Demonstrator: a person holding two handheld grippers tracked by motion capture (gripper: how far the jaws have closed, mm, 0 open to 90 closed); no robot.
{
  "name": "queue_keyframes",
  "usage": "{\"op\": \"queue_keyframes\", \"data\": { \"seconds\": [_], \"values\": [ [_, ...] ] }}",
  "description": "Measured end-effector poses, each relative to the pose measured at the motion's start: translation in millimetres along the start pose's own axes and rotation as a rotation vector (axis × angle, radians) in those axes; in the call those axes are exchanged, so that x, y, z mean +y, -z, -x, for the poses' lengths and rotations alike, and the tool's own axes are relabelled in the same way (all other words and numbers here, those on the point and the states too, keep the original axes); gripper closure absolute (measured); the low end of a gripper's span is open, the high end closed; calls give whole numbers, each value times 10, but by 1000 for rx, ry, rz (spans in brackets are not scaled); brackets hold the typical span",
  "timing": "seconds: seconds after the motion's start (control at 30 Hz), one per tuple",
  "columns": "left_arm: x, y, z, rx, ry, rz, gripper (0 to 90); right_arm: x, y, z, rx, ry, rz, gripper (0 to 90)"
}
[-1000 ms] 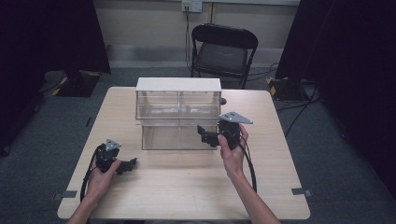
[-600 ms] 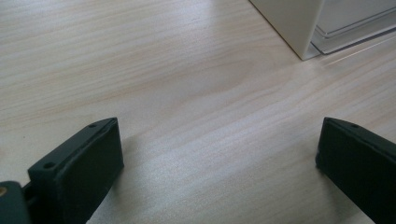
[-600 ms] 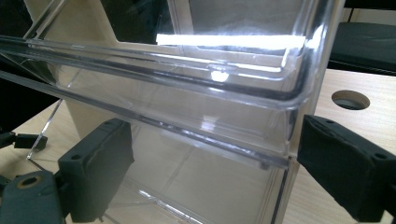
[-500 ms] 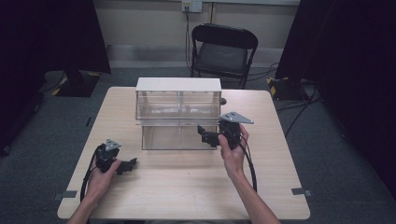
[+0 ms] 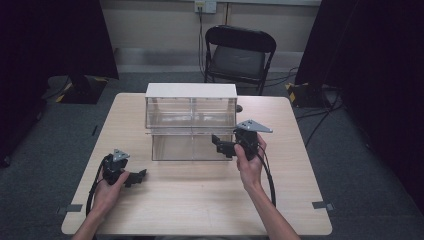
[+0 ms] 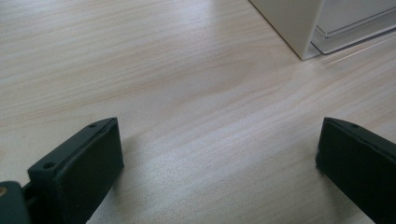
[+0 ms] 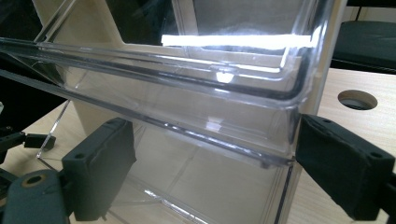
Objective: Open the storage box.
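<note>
A clear plastic drawer cabinet [image 5: 191,127] with a flat white top stands at the middle of the pale wood-grain table [image 5: 200,200], its glossy see-through walls catching a bright strip of light. The right gripper [image 5: 223,145] is held at the cabinet's front right corner; its blocky matte black jaws have just been closing and straddle the rounded corner of a transparent drawer [image 7: 196,107], but whether the pads press on it cannot be told. The left gripper [image 5: 136,177] rests low on the table near the cabinet's front left corner, jaws spread wide over bare wood
</note>
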State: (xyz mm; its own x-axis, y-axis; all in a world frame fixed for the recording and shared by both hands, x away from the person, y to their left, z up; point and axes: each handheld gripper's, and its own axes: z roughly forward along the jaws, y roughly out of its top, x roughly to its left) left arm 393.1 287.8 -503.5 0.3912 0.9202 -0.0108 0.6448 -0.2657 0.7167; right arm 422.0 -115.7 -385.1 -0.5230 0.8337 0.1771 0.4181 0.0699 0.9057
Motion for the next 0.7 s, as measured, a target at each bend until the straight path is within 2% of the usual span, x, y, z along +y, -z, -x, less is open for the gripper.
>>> {"op": "queue_keyframes", "data": {
  "seconds": [0.7],
  "values": [
    [0, 0, 0, 0, 0, 0, 1, 3, 11, 7, 7, 0, -2, 123]
  ]
}}
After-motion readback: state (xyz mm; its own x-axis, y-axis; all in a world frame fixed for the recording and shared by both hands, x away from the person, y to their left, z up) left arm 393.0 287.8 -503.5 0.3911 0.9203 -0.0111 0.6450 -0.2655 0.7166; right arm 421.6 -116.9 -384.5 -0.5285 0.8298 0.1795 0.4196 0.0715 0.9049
